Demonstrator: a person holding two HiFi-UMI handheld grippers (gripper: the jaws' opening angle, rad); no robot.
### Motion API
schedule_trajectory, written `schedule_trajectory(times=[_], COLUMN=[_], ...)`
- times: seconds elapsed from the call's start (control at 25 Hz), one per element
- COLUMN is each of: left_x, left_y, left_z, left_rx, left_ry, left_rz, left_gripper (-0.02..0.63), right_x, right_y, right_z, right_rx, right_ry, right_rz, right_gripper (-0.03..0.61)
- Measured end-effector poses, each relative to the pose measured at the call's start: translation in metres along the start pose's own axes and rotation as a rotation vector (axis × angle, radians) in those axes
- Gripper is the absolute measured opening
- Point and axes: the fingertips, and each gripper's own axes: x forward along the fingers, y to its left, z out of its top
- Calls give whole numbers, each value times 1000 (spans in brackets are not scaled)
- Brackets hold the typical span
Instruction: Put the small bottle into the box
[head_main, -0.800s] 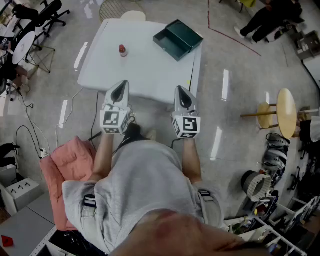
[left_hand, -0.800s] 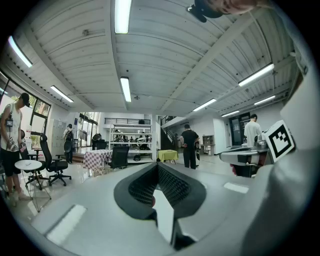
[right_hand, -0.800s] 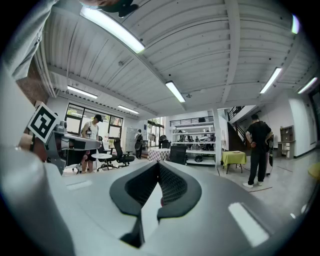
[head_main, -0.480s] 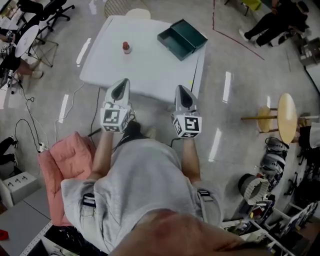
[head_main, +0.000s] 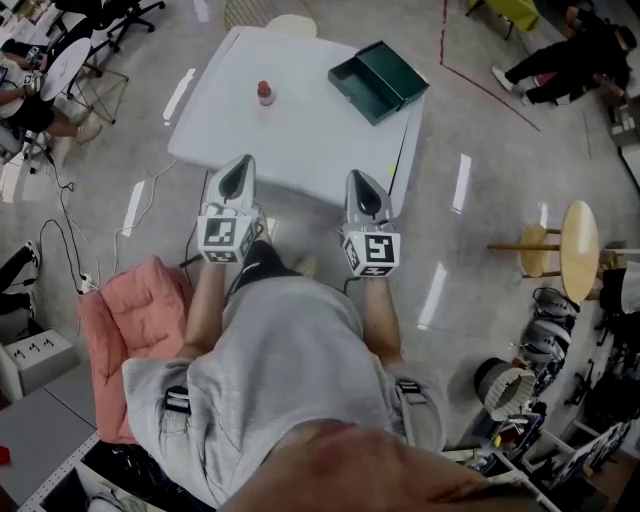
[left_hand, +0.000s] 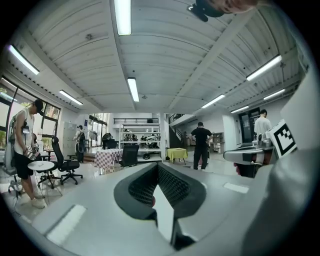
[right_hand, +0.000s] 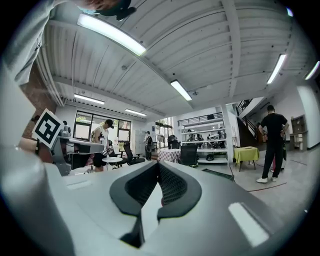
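I hold the left tool (head_main: 237, 175) and right tool (head_main: 366, 188) closed and empty, short of the table (head_main: 300, 150). The small bottle (head_main: 264, 93) stands far-left on it, well apart from the box (head_main: 378, 80). I judge it light, rigid and tippy, so I'd grip mid-body.

A grey T-shirt (head_main: 285, 370) is worn; left gripper (head_main: 240, 163), right gripper (head_main: 362, 176) bear black-and-white marker cubes (head_main: 225, 238).
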Motion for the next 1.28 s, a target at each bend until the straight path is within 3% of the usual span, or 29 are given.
schedule_trajectory(times=[0.52, 1.28], left_x=[58, 200], left_y=[72, 213], left_z=[8, 10], left_rx=[7, 3], left_ry=[-1, 46], left_rz=[-12, -198], left_gripper=[11, 11], right_x=[84, 271], right_y=[9, 37], right_z=[5, 23], right_rx=[12, 29], right_ry=[2, 42], right_rz=[-11, -158], right_gripper=[3, 3])
